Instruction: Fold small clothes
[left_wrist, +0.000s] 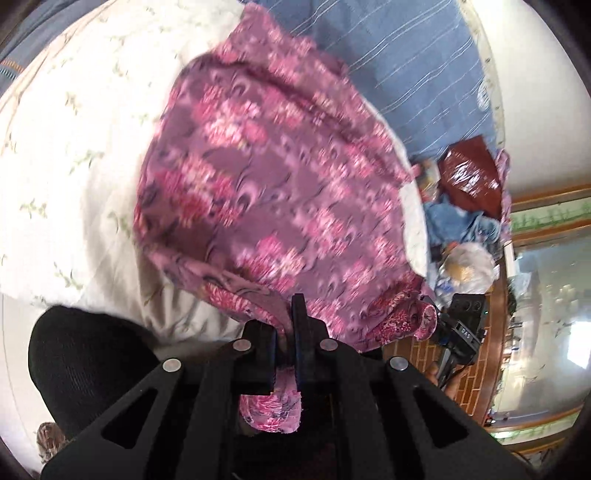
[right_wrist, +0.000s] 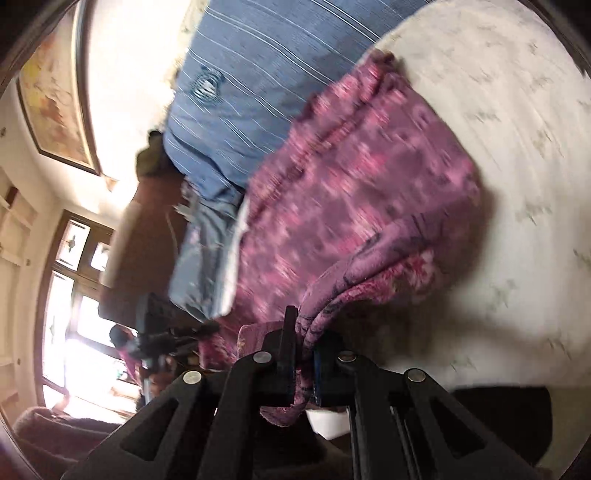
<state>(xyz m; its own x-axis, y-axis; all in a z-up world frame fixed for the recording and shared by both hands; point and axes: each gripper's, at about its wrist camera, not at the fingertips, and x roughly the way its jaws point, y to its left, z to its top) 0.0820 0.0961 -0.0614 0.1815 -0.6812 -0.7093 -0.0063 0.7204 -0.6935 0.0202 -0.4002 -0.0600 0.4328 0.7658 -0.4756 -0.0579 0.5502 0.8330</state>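
Black fingers (left_wrist: 301, 332) of the left gripper (left_wrist: 284, 350) are pinching a bunched edge of the purple floral garment (left_wrist: 273, 177), with a flap of the cloth hanging down between the finger mounts. Fingers (right_wrist: 288, 339) of the right gripper (right_wrist: 304, 354) are likewise pressing together on another gathered edge of the same garment (right_wrist: 354, 192).

The garment is hanging stretched between the two grippers, held above the cream floral bedsheet (left_wrist: 81, 147); a blue striped cover (left_wrist: 406, 55) is lying beyond it. Both views are motion-blurred, so contact between the far hem and the bed cannot be determined.

Step in hand, as judged: the cloth is being lifted and spread in preparation for a fold. The next move is calling for lowering the garment flat onto the bedsheet, keeping both grips level and the edge taut, then bringing one held edge over to meet the opposite one.
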